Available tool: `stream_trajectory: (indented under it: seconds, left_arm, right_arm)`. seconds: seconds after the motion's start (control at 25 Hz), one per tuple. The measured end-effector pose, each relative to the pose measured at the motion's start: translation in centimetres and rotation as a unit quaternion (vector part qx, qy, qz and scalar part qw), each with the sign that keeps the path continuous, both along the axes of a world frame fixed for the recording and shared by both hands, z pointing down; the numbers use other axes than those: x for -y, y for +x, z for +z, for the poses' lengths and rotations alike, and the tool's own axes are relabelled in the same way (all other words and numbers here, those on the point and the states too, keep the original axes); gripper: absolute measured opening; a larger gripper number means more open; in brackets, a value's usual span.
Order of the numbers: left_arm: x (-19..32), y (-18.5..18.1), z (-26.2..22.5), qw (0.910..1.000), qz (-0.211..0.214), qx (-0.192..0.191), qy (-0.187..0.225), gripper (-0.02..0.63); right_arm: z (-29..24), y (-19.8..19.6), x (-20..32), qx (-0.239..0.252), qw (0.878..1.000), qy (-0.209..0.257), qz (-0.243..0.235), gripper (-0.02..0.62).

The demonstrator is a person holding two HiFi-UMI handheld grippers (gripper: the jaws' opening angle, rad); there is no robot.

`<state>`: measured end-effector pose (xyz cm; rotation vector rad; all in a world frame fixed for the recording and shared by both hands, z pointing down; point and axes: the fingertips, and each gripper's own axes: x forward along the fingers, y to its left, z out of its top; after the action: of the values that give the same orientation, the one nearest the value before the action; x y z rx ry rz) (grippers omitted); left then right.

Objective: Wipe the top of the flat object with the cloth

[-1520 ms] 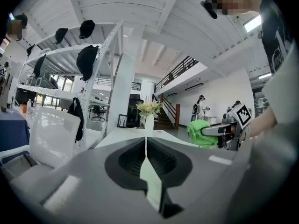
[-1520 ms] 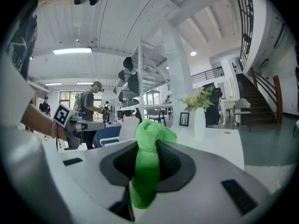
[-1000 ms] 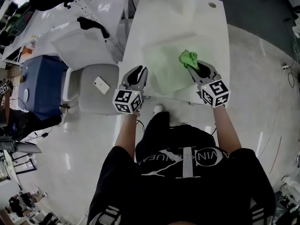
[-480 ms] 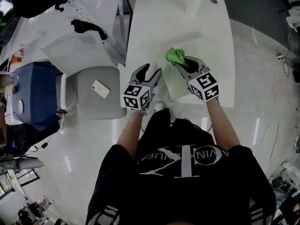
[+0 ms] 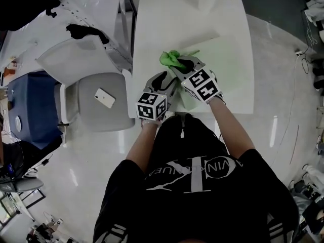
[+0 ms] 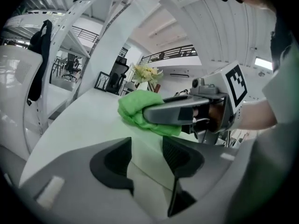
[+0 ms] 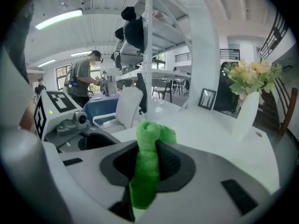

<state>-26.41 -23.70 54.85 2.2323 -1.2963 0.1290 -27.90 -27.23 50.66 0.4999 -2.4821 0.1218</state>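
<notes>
**A:** so where's the cloth [image 5: 171,58] at? is it actually on the mat?

**B:** pretty much. The green cloth is bunched up in the right gripper [image 5: 183,66]. The jaws are clamped on it and a wad pokes out past the tips. In the head view it sits a bit above centre, right at the left edge of the pale green mat [image 5: 230,59]. From the left gripper view the wad looks like it's touching the surface. Whether that exact spot is mat or bare table [image 5: 172,19] is hard to call.

**A:** and the left gripper [image 5: 168,82]?

**B:** its jaws have just been opening and now stand wide apart with nothing pinched between them. All you see through the gap is the mat's surface. It hangs over the mat's near left corner, just beside the right gripper and to its lower left in the frame.

**A:** how's the mat lying?

**B:** flat on the near right part of the white table, with its near edge close to the table's front edge.

**A:** anything else around?

**B:** a grey chair [image 5: 96,116] left of the table with a white phone [image 5: 105,97] on the seat. There are flowers [image 7: 252,76] in a white vase [image 7: 245,113] at the table's far end.
</notes>
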Motion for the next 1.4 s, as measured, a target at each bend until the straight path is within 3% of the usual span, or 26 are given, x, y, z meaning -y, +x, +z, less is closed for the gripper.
stream_trajectory:
  seconds: [0.16, 0.36, 0.92, 1.4]
  left_arm:
    - [-0.2, 0.6, 0.0, 1.0000, 0.006, 0.006, -0.001, 0.154]
    - [-0.4, 0.4, 0.1, 0.9998, -0.014, -0.007, -0.014, 0.138]
    - [-0.7, 0.7, 0.1, 0.9987, -0.043, -0.016, -0.021, 0.127]
    - [-0.6, 0.7, 0.0, 0.9982, -0.057, -0.005, -0.018, 0.123]
  right_arm:
    - [1.6, -0.7, -0.3, -0.042, 0.999, 0.003, -0.020, 0.074]
    - [1.9, 0.3, 0.9, -0.072, 0.997, 0.016, -0.020, 0.074]
    - [1.9, 10.4, 7.8, -0.076, 0.994, 0.005, 0.083, 0.074]
    - [2.1, 20.5, 14.4, -0.088, 0.975, 0.005, 0.204, 0.074]
